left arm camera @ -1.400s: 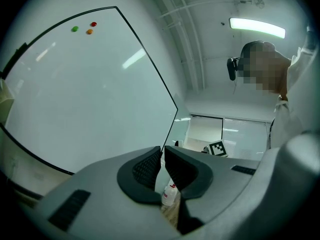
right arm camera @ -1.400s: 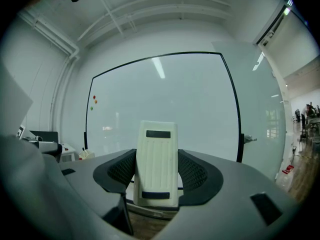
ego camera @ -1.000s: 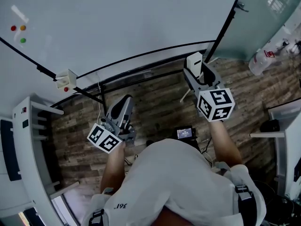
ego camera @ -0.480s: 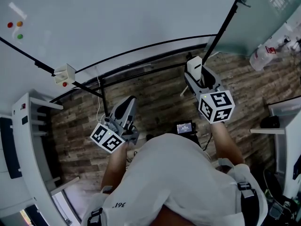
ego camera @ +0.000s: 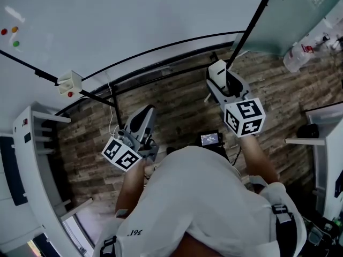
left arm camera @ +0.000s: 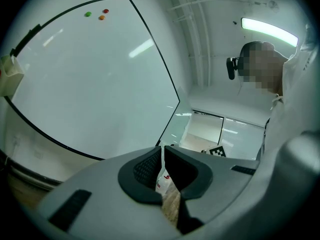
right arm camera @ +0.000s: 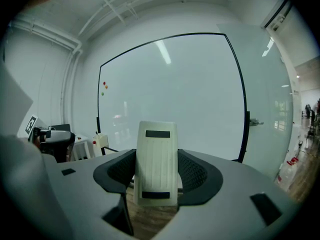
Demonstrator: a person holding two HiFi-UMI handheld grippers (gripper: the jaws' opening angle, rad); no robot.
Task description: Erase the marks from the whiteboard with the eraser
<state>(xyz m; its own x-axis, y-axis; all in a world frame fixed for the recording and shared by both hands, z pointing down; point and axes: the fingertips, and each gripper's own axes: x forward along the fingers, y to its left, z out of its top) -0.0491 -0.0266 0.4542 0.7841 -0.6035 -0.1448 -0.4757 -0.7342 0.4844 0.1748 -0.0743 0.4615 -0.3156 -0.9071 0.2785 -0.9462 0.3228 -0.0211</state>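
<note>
A large whiteboard (ego camera: 134, 20) with a black frame fills the upper part of the head view; no marks show on it, only three coloured magnets (ego camera: 9, 35) at its far left. My right gripper (ego camera: 221, 76) is shut on a cream-white eraser (right arm camera: 157, 161), held below the board's lower right corner and apart from the surface. In the right gripper view the eraser (right arm camera: 157, 161) stands upright between the black pads (right arm camera: 197, 176), facing the whiteboard (right arm camera: 175, 94). My left gripper (ego camera: 140, 121) hangs lower, jaws shut with nothing in them, and in its own view the whiteboard (left arm camera: 85, 79) lies to the left.
A small cream box with a red button (ego camera: 68, 83) hangs at the board's lower left edge. White shelving (ego camera: 32, 159) stands at the left, a white desk edge (ego camera: 321, 138) at the right. A plastic bottle (ego camera: 296, 55) lies on the wooden floor (ego camera: 177, 106) by a glass partition (ego camera: 300, 9).
The view has shifted a little, and both grippers stay at about the same place below the board. The right gripper keeps its hold on the eraser.
</note>
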